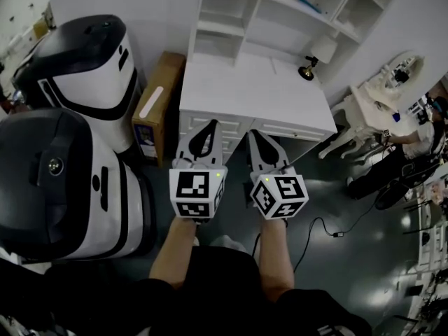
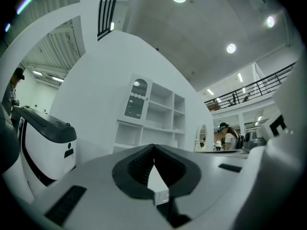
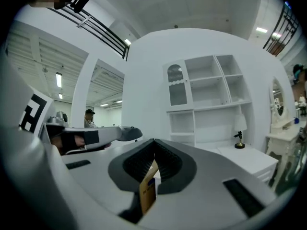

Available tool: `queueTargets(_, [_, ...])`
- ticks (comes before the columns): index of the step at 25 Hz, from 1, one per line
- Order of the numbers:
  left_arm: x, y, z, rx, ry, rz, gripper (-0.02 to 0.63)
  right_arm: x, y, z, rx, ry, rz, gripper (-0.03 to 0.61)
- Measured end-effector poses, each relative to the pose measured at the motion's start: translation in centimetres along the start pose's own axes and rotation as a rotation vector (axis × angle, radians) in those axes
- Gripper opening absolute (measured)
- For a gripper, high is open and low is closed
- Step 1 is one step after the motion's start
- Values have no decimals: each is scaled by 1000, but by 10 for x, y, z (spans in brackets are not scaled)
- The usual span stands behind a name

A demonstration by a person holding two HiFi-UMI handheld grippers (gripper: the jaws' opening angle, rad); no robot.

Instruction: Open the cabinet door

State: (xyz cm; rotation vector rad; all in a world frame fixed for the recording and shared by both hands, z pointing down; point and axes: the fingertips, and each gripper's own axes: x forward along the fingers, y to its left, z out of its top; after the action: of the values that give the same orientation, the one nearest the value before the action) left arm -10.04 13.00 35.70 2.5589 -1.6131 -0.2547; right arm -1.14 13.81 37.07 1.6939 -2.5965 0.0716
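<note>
A white desk (image 1: 259, 93) carries a white shelf unit (image 1: 280, 12) against the wall. The unit's small cabinet door, with an arched glass pane, sits at its upper left and looks closed (image 2: 135, 98) (image 3: 176, 85). Both grippers are held level side by side in front of the desk, some way short of it. The left gripper (image 1: 210, 124) (image 2: 153, 147) has its jaws together with nothing between them. To its right, the right gripper (image 1: 256, 134) (image 3: 154, 142) is likewise shut and empty. Neither touches the furniture.
Two big white-and-black machines (image 1: 84, 68) (image 1: 63, 187) stand at the left, with a cardboard box (image 1: 157, 107) leaning beside the desk. A small lamp (image 1: 308, 68) is on the desk top. A white vanity (image 1: 381, 93) and seated people are at the right; a cable (image 1: 329, 229) lies on the floor.
</note>
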Motion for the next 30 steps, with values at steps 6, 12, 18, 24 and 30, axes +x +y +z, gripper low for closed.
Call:
queueTargets(6, [-3,29,12,-7,-13,44,12,29,25,14,-30,-14,84,20])
queueTargets(12, [1,51,21,27,-15,84,12,55,11,27,-1,-46,101,20])
queueTargets(18, [30,68,21,44,-38,100,12,90,11,24,4,-70,164,20])
queueTargets(24, [78,68,14,49,-26,103,14,121,-42,27,36,-68,135,20])
queueTargets(30, [123,72,-4,42,8,117,14,159,-72,11,66,-34,151,20])
